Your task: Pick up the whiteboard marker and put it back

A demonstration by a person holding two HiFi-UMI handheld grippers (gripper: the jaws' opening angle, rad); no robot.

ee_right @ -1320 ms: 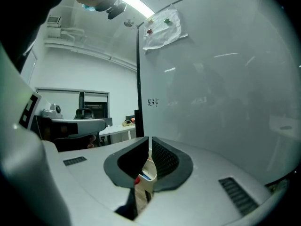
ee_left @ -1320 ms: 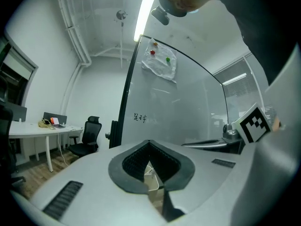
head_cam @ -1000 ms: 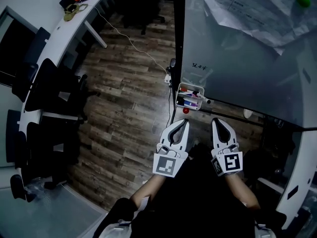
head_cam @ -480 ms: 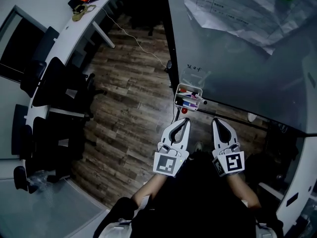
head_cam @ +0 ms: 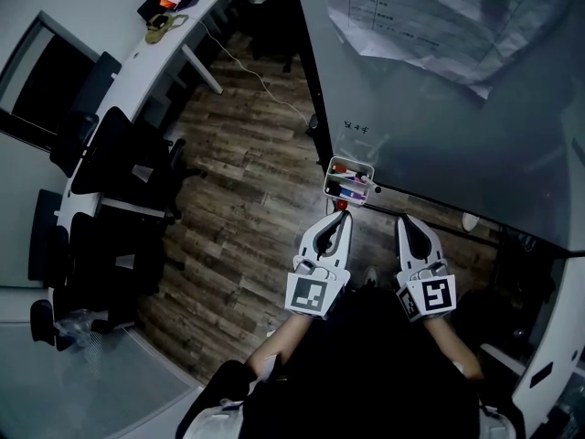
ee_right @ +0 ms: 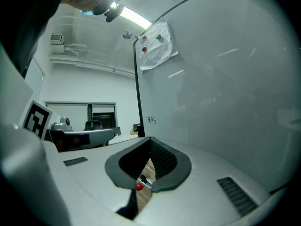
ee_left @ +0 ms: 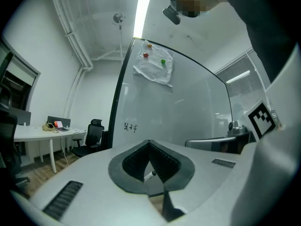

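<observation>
Two claws show: one left claw (head_cam: 339, 221) and one right claw (head_cam: 407, 220). One whiteboard (head_cam: 439, 135) carries one white holder (head_cam: 351, 162); the markers (head_cam: 350, 190) in it are several, too small to count. One sheaf of papers (head_cam: 402, 16) hangs on the board under three magnets (ee_left: 163, 61): one orange, one red, one green. One red ball (head_cam: 340, 205) sits under the holder. One long white surface (head_cam: 128, 67) runs along the left.

The left gripper (head_cam: 341, 219) and the right gripper (head_cam: 405, 219) are held side by side ahead of the torso, near each other but not touching, tips pointing forward. On each, the jaws meet tip to tip and grip nothing. The left forearm (head_cam: 281, 338) and the right forearm (head_cam: 450, 344) extend forward, roughly parallel.
</observation>
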